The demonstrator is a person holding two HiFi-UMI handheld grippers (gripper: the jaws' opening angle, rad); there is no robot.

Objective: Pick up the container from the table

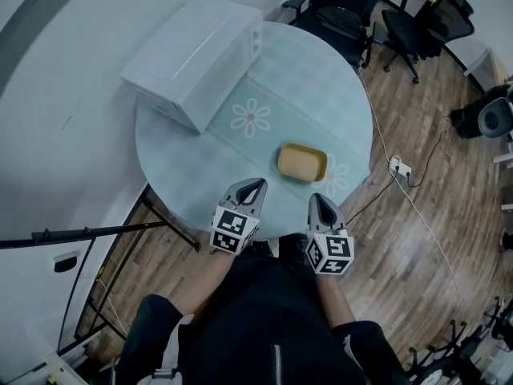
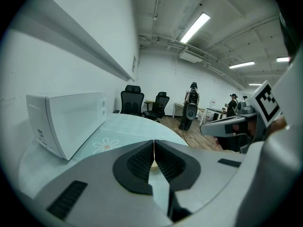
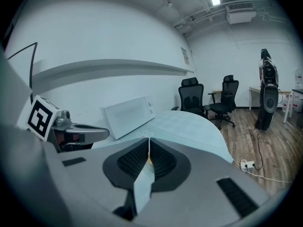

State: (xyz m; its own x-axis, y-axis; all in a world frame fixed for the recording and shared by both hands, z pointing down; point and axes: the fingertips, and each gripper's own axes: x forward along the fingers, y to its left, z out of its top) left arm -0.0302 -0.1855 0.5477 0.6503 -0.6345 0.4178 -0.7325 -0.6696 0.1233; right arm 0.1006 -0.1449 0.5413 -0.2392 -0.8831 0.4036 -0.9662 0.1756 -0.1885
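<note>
**A:** Head view first. Where is the container?

**B:** The container lies flat on the table, near the edge closest to the person and well apart from the microwave on the far side. The left gripper hangs near its left corner. The right gripper is just beside its near right corner. As far as I can tell, neither touches it.

**A:** And the left gripper view?

**B:** The jaws are pressed together, pad against pad, with nothing pinched between them. A pale sliver shows in the slit below the tips, probably the container beyond. The microwave stands off to the left.

**A:** The right gripper view?

**B:** It looks much the same. The jaws are together and empty. A thin yellowish streak shows in the gap, which I take to be the container lying ahead, not something held.

**A:** So how far along is the task?

**B:** I'd say it has barely begun. Both grippers are near the container, but there is no grasp and it is not lifted. A gripper has yet to spread its jaws, take the rim, close and raise it.
</note>
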